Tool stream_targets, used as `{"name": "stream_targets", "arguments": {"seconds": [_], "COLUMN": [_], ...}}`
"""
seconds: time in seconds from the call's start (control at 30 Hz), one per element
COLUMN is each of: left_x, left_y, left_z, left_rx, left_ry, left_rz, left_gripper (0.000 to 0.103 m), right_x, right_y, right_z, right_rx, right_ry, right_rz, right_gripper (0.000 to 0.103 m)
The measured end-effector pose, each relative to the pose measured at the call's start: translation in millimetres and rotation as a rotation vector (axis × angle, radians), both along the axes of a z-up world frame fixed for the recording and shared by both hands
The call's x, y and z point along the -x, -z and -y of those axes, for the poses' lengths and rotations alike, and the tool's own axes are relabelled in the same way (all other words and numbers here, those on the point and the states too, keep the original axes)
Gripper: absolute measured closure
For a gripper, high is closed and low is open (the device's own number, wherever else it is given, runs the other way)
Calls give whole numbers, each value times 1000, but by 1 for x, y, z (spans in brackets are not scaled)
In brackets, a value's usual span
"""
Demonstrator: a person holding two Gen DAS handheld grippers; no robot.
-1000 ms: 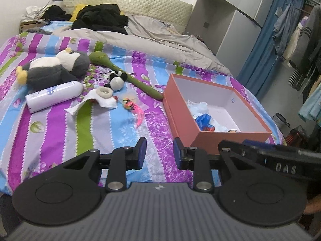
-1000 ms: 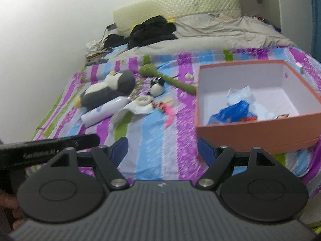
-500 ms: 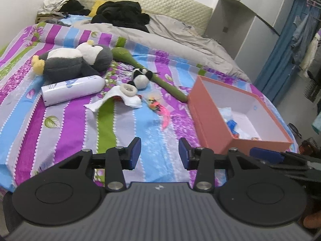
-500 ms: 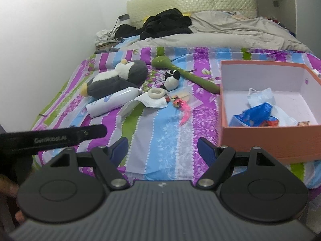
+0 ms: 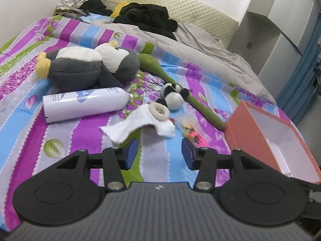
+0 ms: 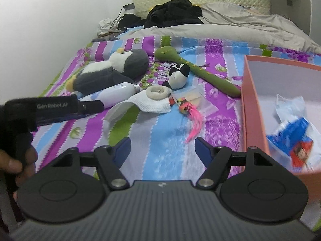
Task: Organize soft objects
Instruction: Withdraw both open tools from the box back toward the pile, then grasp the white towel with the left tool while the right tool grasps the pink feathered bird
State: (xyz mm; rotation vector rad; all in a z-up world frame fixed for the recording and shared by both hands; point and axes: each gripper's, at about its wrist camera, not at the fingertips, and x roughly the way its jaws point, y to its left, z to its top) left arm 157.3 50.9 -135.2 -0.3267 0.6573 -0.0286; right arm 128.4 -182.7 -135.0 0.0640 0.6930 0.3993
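Left wrist view: the left gripper [image 5: 159, 150] hangs over the striped bedspread [image 5: 60, 136], its blue-padded jaws partway apart and opening, with nothing between them. Just ahead lies a white cloth [image 5: 138, 123] with a cream ring [image 5: 159, 111] on it; beyond sit a small panda plush [image 5: 172, 98], a white bottle [image 5: 84, 104] and a grey penguin plush [image 5: 88, 64]. The orange box [image 5: 266, 138] stands at the right.

Right wrist view: the right gripper [image 6: 162, 148] has its jaws fairly wide and closing, empty. A pink feathered toy [image 6: 190, 110] lies ahead. The box holds plastic bags [image 6: 295, 128].
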Motion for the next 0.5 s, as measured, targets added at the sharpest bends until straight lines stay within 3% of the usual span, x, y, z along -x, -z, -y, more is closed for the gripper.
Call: {"name": "stream_targets", "arguments": {"seconds": [0.43,0.5], "left_x": [-82,-94], "left_y": [54,63], "left_z": [-12,-13], "left_rx": [-9,-7], "left_ry": [-20,-25], "left_rz": [12,0], "left_gripper": [49,49], "right_x": [-81,-91], "right_y": [52,58], "right_z": [-19,-19], "right_rx": [64,74], "right_ry": [52,59], "right_rz": [29,25], "right_gripper": [32,37]}}
